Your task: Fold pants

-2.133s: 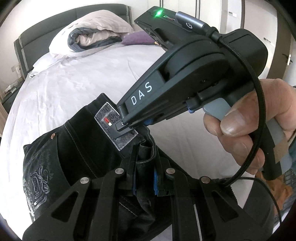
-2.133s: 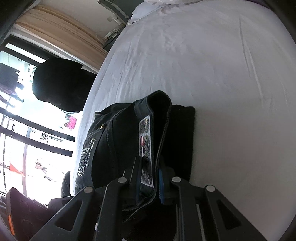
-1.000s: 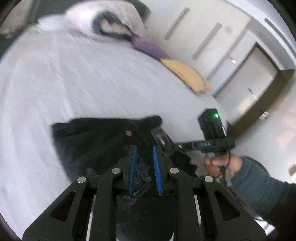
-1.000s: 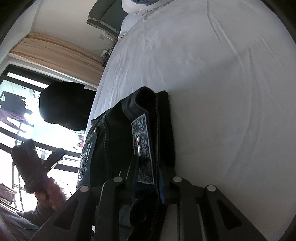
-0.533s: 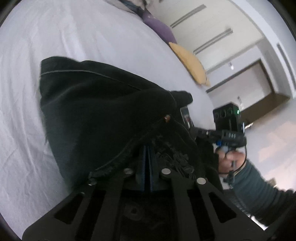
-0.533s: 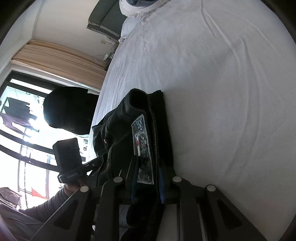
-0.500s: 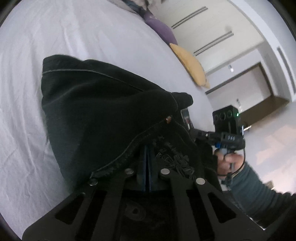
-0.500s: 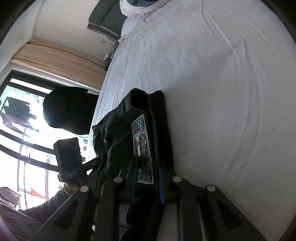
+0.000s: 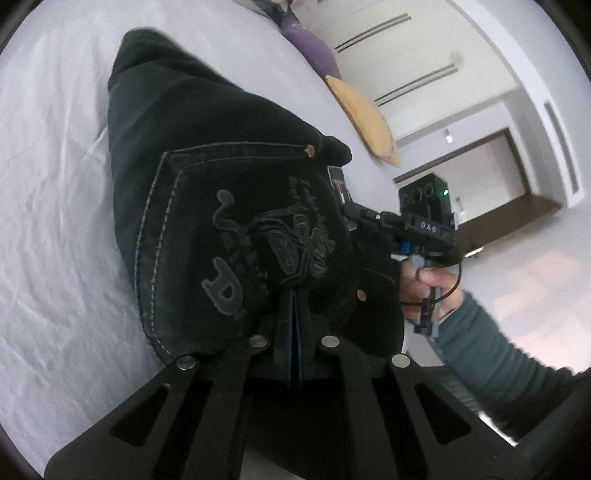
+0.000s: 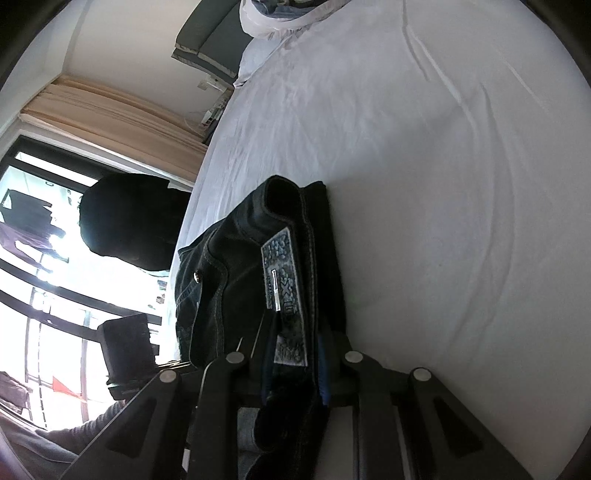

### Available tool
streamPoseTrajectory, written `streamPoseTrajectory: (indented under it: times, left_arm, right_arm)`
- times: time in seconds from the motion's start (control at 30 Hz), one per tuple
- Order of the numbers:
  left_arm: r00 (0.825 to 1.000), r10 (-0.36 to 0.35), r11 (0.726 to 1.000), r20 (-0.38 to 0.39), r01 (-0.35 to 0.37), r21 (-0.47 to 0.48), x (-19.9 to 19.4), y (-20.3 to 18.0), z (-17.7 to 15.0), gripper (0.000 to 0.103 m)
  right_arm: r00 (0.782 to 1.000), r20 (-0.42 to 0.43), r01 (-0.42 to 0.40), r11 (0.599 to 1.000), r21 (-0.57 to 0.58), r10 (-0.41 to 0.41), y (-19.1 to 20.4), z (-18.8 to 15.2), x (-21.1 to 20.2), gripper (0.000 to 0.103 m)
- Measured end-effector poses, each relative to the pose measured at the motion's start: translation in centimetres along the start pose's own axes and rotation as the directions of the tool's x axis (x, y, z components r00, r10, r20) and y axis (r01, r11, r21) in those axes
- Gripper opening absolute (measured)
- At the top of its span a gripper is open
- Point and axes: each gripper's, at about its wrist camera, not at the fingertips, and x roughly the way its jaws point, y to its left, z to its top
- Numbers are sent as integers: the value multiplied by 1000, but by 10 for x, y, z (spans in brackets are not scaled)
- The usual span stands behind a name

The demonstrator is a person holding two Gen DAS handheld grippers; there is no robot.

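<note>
Black jeans (image 9: 221, 206) lie bunched on the white bed sheet (image 9: 48, 221), back pocket with embroidered design facing up. My left gripper (image 9: 295, 325) is shut on the jeans at the pocket's lower edge; its blue pads are pressed together on denim. My right gripper (image 10: 291, 365) is shut on the jeans' waistband (image 10: 284, 229), with the grey label patch (image 10: 282, 291) running between its fingers. The right gripper also shows in the left wrist view (image 9: 351, 212), pinching the waistband by the label. The left gripper's body (image 10: 127, 347) shows at the left of the right wrist view.
White sheet (image 10: 443, 184) stretches ahead of the right gripper. A purple pillow (image 9: 314, 48) and a yellow pillow (image 9: 365, 122) lie at the far bed edge. A rolled duvet (image 10: 288, 14) and dark headboard (image 10: 210, 40) are at the bed's head. A window (image 10: 44, 240) is at left.
The left gripper let go of the waistband, moved away from the right gripper and closed on the pocket area. The jeans now spread out between the two grippers. The right gripper kept its hold.
</note>
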Motion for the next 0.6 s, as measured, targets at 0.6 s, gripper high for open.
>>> streamPoseTrajectory:
  times: [0.6]
  left_arm:
    - [999, -15, 998, -42, 18, 67, -9, -10, -41, 3]
  right_arm:
    - [990, 138, -17, 998, 58, 9, 5, -22, -88, 48]
